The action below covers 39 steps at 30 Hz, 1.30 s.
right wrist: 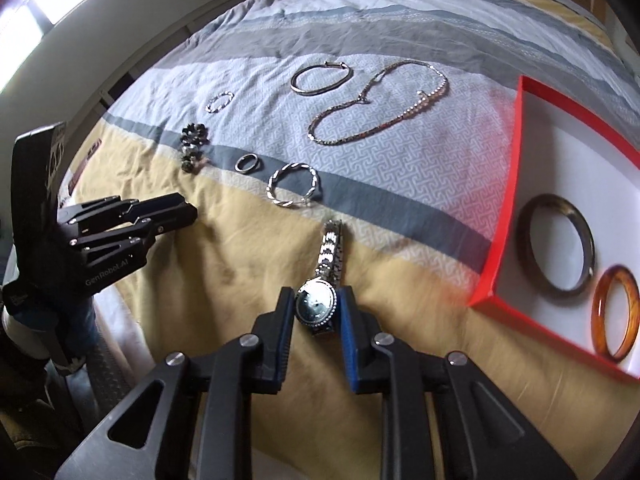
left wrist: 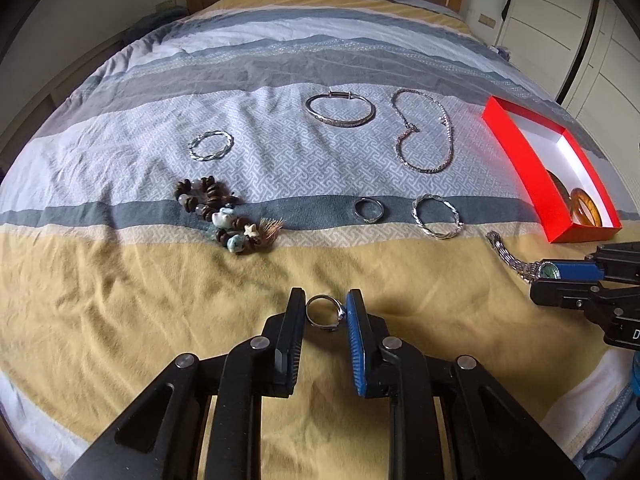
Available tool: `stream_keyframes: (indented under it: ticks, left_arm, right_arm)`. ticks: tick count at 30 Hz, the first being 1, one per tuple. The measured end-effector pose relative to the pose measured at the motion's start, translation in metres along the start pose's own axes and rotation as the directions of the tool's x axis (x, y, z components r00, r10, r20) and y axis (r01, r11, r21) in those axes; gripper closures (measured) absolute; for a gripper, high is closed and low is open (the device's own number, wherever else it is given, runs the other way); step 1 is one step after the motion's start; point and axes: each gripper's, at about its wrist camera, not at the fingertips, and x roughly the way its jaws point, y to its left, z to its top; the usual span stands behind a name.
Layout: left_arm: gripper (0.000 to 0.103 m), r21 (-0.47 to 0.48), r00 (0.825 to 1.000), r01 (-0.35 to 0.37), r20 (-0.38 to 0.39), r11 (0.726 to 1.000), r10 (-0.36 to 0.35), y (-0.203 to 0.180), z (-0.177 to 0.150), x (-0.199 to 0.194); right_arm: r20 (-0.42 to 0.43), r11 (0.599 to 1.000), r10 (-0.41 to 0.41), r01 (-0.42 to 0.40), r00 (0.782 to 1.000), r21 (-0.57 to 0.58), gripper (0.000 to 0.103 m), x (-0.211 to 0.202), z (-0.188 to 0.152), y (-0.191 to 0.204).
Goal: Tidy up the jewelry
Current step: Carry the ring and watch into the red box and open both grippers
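Left gripper (left wrist: 325,314) pinching ring (left wrist: 323,314) over yellow band of bed (left wrist: 120,300). Right gripper (right wrist: 314,308) clamped on watch (right wrist: 316,306) face, strap trailing far side. Beyond: small ring (left wrist: 369,211), twisted bangle (left wrist: 437,216), beaded bracelet (left wrist: 224,216), chain necklace (left wrist: 426,132), two more bangles farther off. Red box (right wrist: 504,216) at right holds dark bangle (right wrist: 558,242), amber bangle (right wrist: 616,312). Path to box unobstructed.

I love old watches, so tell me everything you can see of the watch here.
The watch has a round dark dial ringed with tiny pale studs, and a silvery metal link band that trails away over the yellow bedspread. It is face up. The right gripper is shut on its case, one pad on each side. The red box is to its right.
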Motion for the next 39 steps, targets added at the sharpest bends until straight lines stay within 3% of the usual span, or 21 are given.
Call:
stream_keyframes:
  ticks: [11,19,24,30,39]
  left_arm:
    - [0.082,0.008,0.997,0.001,0.072,1.000,-0.001,-0.009,-0.016,-0.063]
    - [0.082,0.037,0.993,0.030,0.114,0.999,-0.034,-0.033,-0.027,-0.102]
    - [0.082,0.082,0.989,0.076,0.122,0.994,-0.085,-0.062,-0.019,-0.109]
    - [0.083,0.176,0.980,0.137,0.119,0.975,-0.159,-0.114,0.017,-0.098]
    - [0.082,0.270,0.966,0.194,0.115,0.943,-0.232,-0.204,0.121,-0.029]
  right_arm:
    - [0.092,0.998,0.023,-0.029,0.995,0.061,0.082,-0.058,-0.032,0.022]
    - [0.178,0.996,-0.015,-0.001,0.984,0.090,0.082,-0.113,-0.062,0.029]
    - [0.227,0.989,-0.068,0.036,0.972,0.141,0.083,-0.142,-0.074,0.008]
    - [0.265,0.976,-0.145,0.094,0.953,0.195,0.082,-0.165,-0.065,-0.035]
    - [0.307,0.956,-0.231,0.156,0.923,0.249,0.082,-0.161,-0.001,-0.122]
